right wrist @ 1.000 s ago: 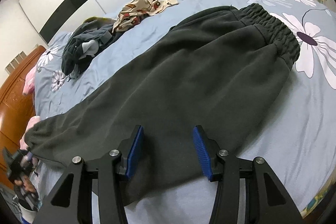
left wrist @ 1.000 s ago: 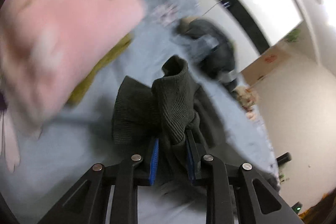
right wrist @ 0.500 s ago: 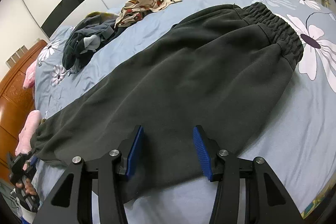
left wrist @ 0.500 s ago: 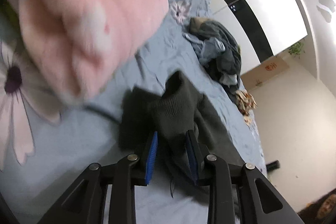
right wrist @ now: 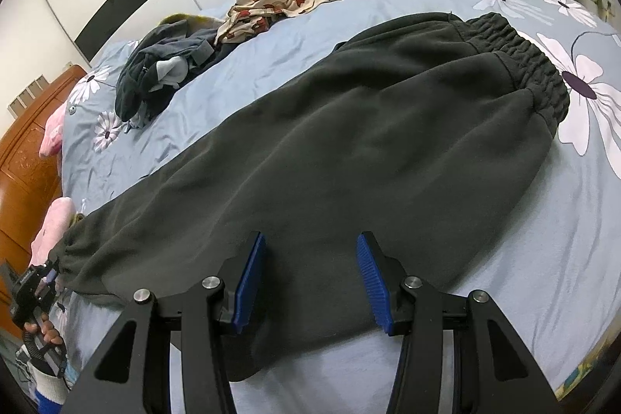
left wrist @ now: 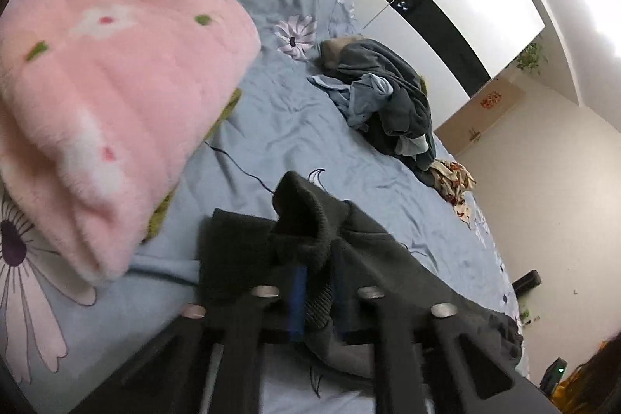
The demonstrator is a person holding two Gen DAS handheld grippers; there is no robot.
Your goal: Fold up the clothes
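Dark green sweatpants lie spread flat across the blue flowered bed, elastic waistband at the right, leg cuffs at the far left. My left gripper is shut on a ribbed cuff of the sweatpants, which bunches up between its blue pads. It also shows in the right wrist view at the cuff end. My right gripper is open and empty, hovering over the near edge of the pants' middle.
A folded pink fleece blanket lies just left of the cuff. A heap of dark and blue clothes and a patterned cream garment lie farther back. A wooden headboard bounds the left end.
The left gripper, still holding the cuff, has swung so the pink blanket moved left and the bed shows more. The right gripper has stayed open over the pants, shifting slightly.
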